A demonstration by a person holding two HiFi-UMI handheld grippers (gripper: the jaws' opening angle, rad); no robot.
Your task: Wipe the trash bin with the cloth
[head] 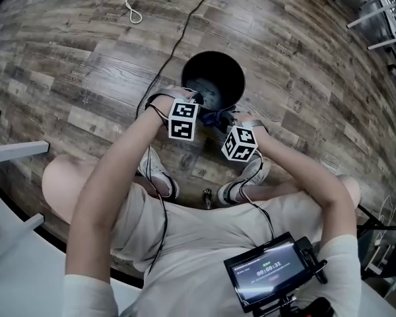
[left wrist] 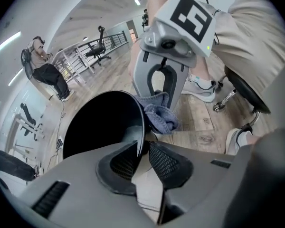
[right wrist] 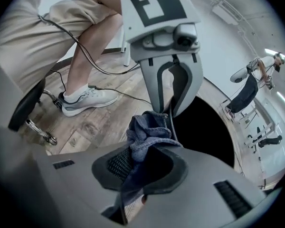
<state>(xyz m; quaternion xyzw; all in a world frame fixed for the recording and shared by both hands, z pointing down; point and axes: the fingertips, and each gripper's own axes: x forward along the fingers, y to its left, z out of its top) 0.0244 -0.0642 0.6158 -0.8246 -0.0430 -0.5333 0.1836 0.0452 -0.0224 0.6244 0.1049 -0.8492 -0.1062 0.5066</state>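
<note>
Trash bin [head: 204, 68] black, round, cloth [right wrist: 147, 137] possibly terry

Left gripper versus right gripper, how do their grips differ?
The left gripper clamps the thin rim of the black trash bin; the right gripper clamps the bunched blue cloth. The left gripper sits at the bin's edge; the right gripper hangs outside it. Both point downward.

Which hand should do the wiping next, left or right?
Right: the right gripper holds the cloth beside the bin; the left gripper is clamped on the bin's rim, likely steadying it.
</note>
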